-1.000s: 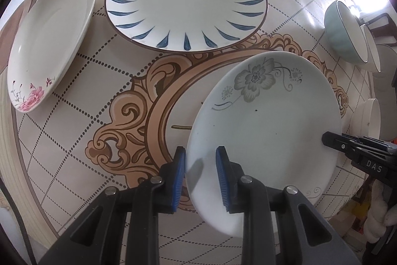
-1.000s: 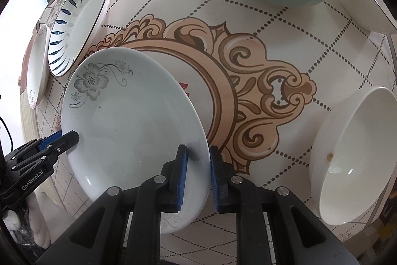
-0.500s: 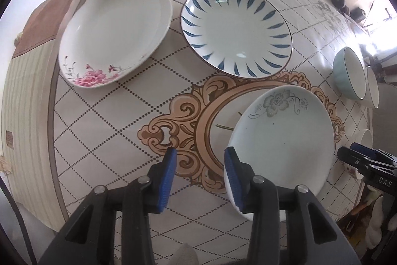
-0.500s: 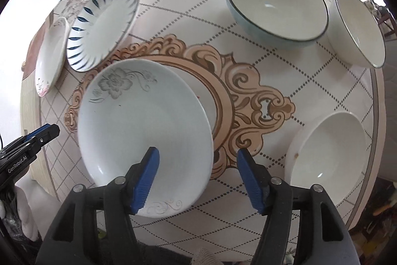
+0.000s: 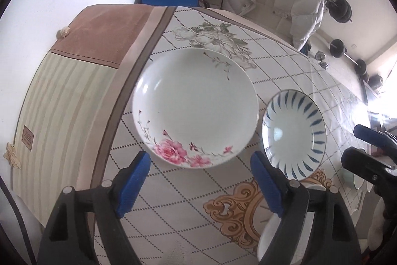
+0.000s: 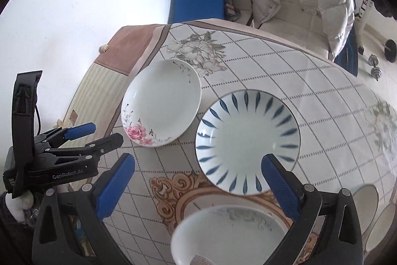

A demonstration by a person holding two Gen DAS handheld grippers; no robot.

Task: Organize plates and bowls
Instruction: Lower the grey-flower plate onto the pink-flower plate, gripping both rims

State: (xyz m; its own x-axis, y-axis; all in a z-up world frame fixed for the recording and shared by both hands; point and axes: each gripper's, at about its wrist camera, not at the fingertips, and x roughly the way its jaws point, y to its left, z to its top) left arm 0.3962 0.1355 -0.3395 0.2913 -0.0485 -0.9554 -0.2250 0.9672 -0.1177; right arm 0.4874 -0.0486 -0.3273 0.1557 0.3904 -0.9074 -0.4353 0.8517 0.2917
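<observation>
We held both grippers wide, jaws just opened, nothing between them: left gripper (image 5: 201,186) near the pink-rose plate (image 5: 194,107), right gripper (image 6: 198,186) over the blue-petal plate (image 6: 248,143). Both round plates lay flat, face up, side by side on the table (image 6: 310,71).

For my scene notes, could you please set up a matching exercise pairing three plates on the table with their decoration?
Things:
1. round white plate nearest the table's brown corner
2. round white plate in the middle
3. round white plate under the right gripper

Decoration:
A. grey flower
B. pink flowers
C. dark blue radial strokes

Pairs: 1-B, 2-C, 3-A
</observation>
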